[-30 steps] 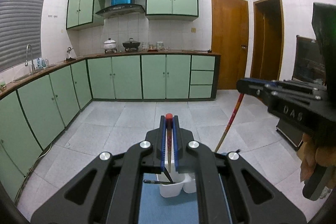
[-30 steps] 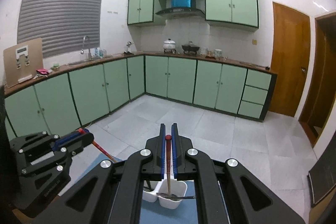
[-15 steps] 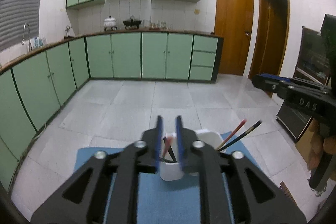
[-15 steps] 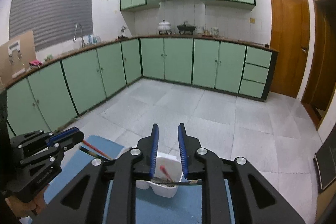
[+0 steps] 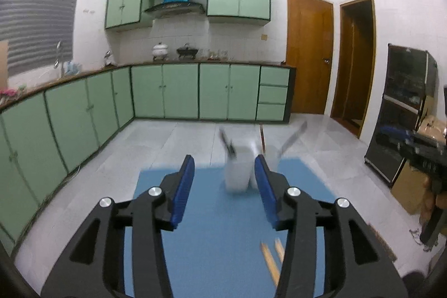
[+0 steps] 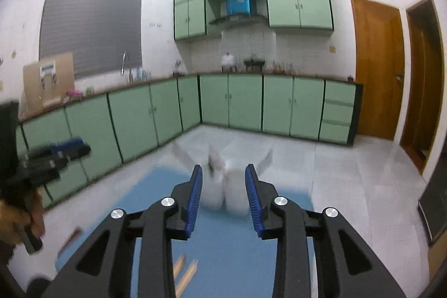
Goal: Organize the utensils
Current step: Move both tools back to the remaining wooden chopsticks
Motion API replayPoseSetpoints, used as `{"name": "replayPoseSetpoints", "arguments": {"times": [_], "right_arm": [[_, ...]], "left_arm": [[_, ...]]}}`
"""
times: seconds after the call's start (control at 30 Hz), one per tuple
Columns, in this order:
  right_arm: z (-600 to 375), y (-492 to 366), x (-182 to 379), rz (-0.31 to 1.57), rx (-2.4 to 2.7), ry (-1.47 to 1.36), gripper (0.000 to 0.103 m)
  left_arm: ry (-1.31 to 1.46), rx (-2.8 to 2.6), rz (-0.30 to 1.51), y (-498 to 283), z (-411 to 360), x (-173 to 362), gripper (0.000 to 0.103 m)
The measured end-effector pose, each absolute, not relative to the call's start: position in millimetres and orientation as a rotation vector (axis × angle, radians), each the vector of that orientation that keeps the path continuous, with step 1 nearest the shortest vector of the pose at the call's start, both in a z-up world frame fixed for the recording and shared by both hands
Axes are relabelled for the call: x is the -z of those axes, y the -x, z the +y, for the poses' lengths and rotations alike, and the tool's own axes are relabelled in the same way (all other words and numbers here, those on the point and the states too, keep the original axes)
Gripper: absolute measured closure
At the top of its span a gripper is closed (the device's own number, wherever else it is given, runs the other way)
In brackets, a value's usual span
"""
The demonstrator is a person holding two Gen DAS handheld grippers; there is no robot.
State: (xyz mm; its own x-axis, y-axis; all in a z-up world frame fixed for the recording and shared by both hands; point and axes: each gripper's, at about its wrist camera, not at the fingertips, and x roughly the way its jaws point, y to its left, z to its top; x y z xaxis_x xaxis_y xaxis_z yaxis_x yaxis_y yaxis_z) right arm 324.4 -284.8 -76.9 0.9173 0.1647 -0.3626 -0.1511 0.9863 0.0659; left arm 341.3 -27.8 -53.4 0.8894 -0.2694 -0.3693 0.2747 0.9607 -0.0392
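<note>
Two grippers, both spread wide and holding nothing, hang above a blue mat [image 5: 223, 228]. Left gripper [image 5: 225, 180]: blue-padded jaws apart, with the white utensil holder [image 5: 237, 172] showing between them but clear of both pads. Right gripper [image 6: 223, 190]: jaws likewise parted, framing the same holder [image 6: 226, 194], which in this view shows as two blurred white compartments side by side.

Progress, judged from how things lie: partly done. Several long utensils [image 5: 292, 138] stand in the holder, which sits toward the far edge of the mat; motion blur hides their kind and count, and which compartment each occupies cannot be told. Their long axes run steeply upward and fan outward, lower ends in the holder, upper ends leaning toward the far left and far right.

Left to do: a pair of pale wooden sticks [image 5: 272, 259], probably chopsticks, lies flat near the mat's near edge, well apart from the holder. In the right wrist view the sticks [image 6: 185, 274] lie almost parallel and just beside each other, long axes running from the near edge toward the far edge with a slight slant. One reddish object [image 6: 73, 235] beside the mat's left edge is too blurred to identify; it may be a further utensil
</note>
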Motion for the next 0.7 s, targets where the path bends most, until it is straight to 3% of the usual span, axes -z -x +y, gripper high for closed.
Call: {"name": "replayPoseSetpoints", "arguments": {"times": [0.2, 0.3, 0.7], "right_arm": [[-246.4, -230.3, 222.6, 0.582, -0.17, -0.107, 0.072], [-222.5, -211.7, 266.4, 0.663, -0.196, -0.124, 0.072], [-184.2, -222.7, 286.4, 0.688, -0.206, -0.027, 0.071]], "left_arm": [[-0.042, 0.245, 0.452, -246.5, -21.8, 152.8, 0.058], [-0.021, 0.215, 0.493, -222.5, -13.3, 181.2, 0.057], [-0.006, 0.234, 0.59, -210.3, -15.6, 213.9, 0.051]]}}
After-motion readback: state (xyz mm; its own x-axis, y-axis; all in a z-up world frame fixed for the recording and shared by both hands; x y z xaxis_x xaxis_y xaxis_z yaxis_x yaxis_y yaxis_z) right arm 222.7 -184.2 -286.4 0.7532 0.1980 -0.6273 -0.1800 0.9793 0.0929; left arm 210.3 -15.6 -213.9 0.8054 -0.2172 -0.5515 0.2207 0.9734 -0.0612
